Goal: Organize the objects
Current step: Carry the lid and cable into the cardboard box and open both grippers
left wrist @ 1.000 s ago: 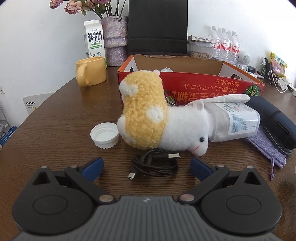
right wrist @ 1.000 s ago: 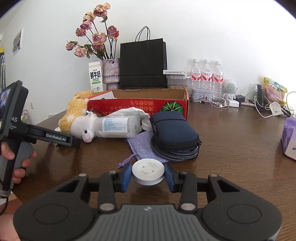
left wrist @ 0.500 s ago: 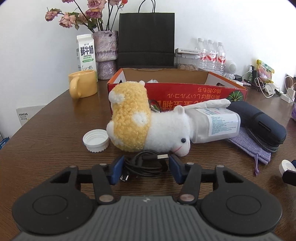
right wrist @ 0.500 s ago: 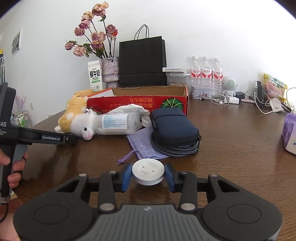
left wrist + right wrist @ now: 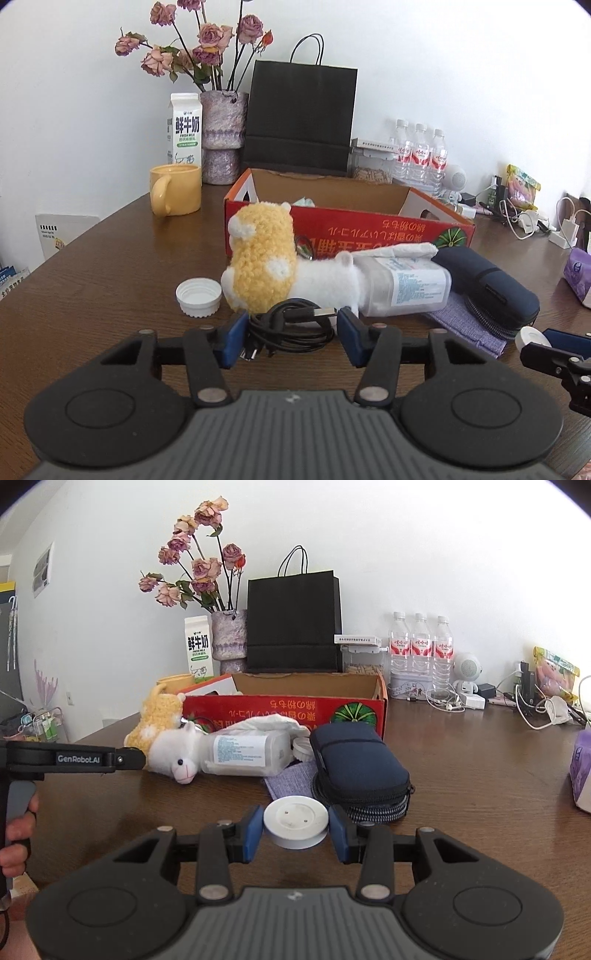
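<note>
Brown table (image 5: 110, 266): coiled black cable (image 5: 291, 326) in left tool (image 5: 291, 338).

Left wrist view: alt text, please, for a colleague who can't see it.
The left tongs grip a coiled black cable in front of a yellow-and-white plush toy. Behind stands an open red cardboard box; a white cap lies to the left.

Right gripper (image 5: 295, 834) clamps a white round disc (image 5: 295, 821) above a wooden table (image 5: 480, 775); beyond lie a navy zip pouch (image 5: 358, 768) and red cardboard box (image 5: 284, 709).
</note>
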